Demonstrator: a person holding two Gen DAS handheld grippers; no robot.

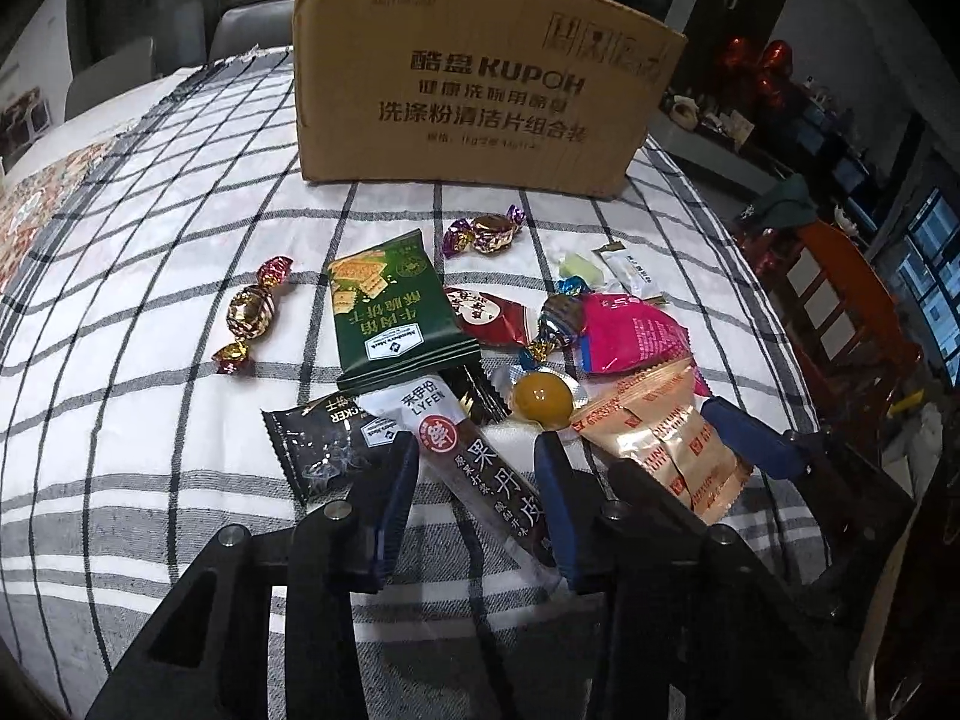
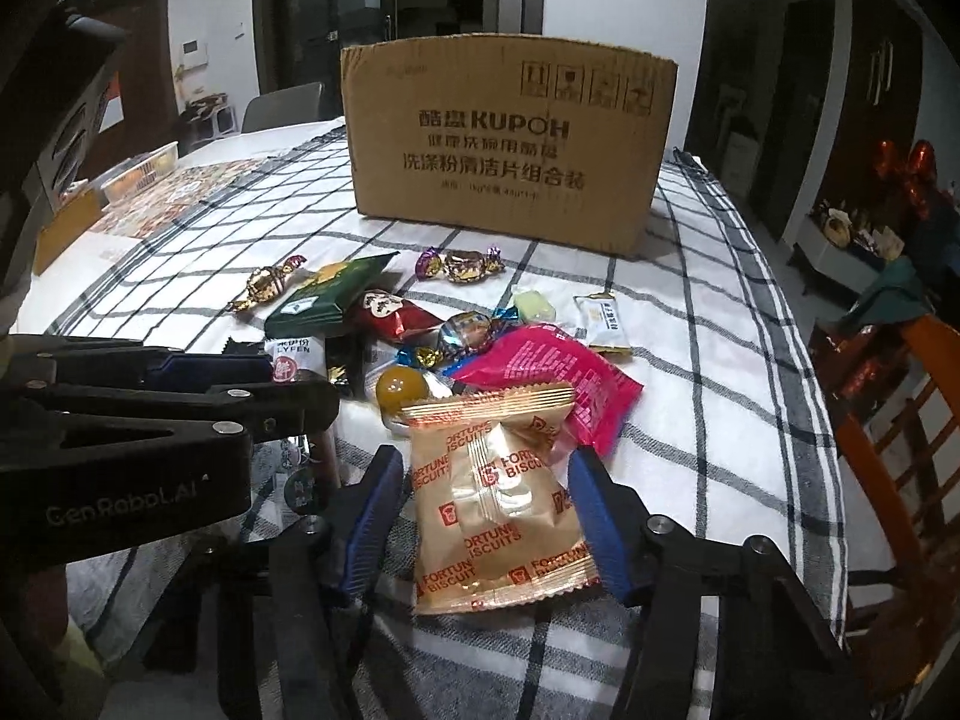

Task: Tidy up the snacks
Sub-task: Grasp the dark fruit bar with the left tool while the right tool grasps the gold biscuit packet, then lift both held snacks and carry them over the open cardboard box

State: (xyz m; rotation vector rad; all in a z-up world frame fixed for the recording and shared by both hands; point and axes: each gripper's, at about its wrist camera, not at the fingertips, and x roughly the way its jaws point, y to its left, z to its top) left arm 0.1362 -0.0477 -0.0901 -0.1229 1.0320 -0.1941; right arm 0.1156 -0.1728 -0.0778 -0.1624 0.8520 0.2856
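A heap of snacks lies on the checked tablecloth in front of a cardboard box. My left gripper is open, its blue fingers on either side of a long brown fruit-leather bar. My right gripper is open around a gold fortune biscuit packet, which also shows in the left wrist view. Near them lie a yellow round jelly, a pink packet, a green cracker packet and a black cracker packet.
Foil-wrapped candies, a red packet and small white sweets lie between the heap and the box. An orange wooden chair stands at the table's right edge. Trays sit far left.
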